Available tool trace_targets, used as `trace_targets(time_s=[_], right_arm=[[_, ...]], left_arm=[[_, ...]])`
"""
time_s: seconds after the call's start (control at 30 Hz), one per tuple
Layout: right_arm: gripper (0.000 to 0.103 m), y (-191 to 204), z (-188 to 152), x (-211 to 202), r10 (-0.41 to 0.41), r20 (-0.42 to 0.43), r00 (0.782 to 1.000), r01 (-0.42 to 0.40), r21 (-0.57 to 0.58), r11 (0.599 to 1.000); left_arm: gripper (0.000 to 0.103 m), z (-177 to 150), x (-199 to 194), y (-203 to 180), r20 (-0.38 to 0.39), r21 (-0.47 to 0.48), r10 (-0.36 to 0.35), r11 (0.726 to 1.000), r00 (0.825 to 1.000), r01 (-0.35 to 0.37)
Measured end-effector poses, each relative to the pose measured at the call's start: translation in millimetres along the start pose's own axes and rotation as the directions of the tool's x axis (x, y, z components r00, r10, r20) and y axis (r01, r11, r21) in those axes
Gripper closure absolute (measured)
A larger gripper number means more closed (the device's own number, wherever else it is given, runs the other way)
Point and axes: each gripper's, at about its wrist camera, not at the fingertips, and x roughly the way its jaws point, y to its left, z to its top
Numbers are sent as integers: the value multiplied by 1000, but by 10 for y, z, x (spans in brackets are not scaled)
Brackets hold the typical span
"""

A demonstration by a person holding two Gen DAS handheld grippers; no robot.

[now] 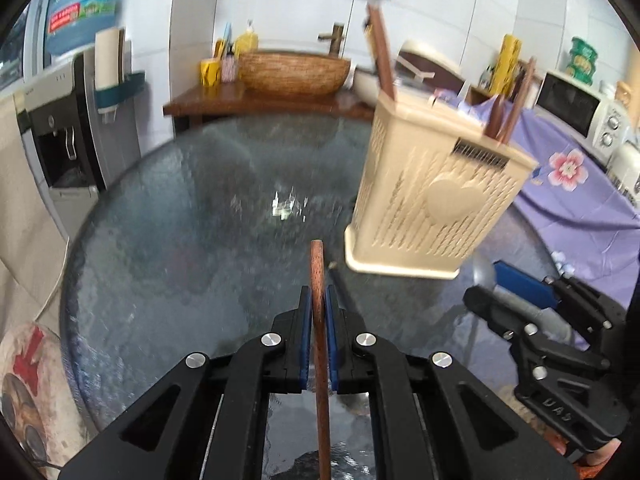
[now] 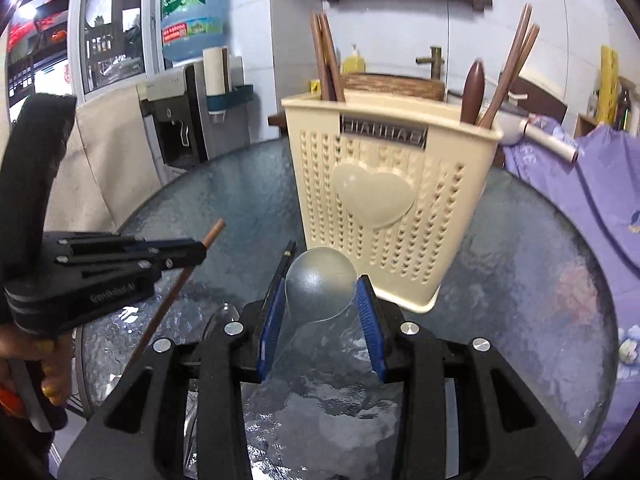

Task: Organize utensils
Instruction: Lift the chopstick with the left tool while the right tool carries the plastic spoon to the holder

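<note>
Cream utensil holder (image 2: 384, 200), heart-shaped perforations, raised heart. Brown chopstick (image 1: 318, 300). Blue pads (image 2: 370, 320) on black grippers. Grey-blue textured glass table (image 1: 180, 220). Purple floral cloth (image 1: 568, 168).

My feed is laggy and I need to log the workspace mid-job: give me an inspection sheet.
Surface: round textured glass table, with glare patches.
Job's things: beige utensil holder upright on the table, wooden utensils standing in it; a brown chopstick and a metal spoon are both held.
Clutter: nothing seen on the table.
Grippers: left gripper shut on the chopstick; right gripper shut on the spoon.
Cables: nothing seen.
Surroundings: water dispenser, woven basin, microwave, purple floral cloth.
</note>
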Motion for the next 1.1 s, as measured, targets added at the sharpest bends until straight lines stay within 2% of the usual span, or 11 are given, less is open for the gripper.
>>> trace_targets(time_s=[0.13, 0.3, 0.4, 0.73, 1.1], right_arm=[[66, -5, 42, -153, -13, 36, 999, 14, -15, 1000], [66, 7, 101, -231, -24, 55, 998, 26, -21, 999], [66, 39, 107, -263, -28, 60, 998, 30, -25, 999], [66, 146, 173, -356, -25, 86, 996, 29, -41, 999], [66, 100, 364, -585, 22, 105, 994, -20, -17, 1000]], left_arm=[[96, 111, -257, -53, 79, 2, -18, 1000, 997, 18], [96, 269, -581, -135, 172, 20, -33, 999, 985, 30], [96, 300, -685, -174, 203, 30, -36, 999, 979, 30], [97, 255, -813, -147, 214, 29, -67, 998, 975, 62], [97, 333, -1111, -188, 253, 57, -126, 992, 959, 115]])
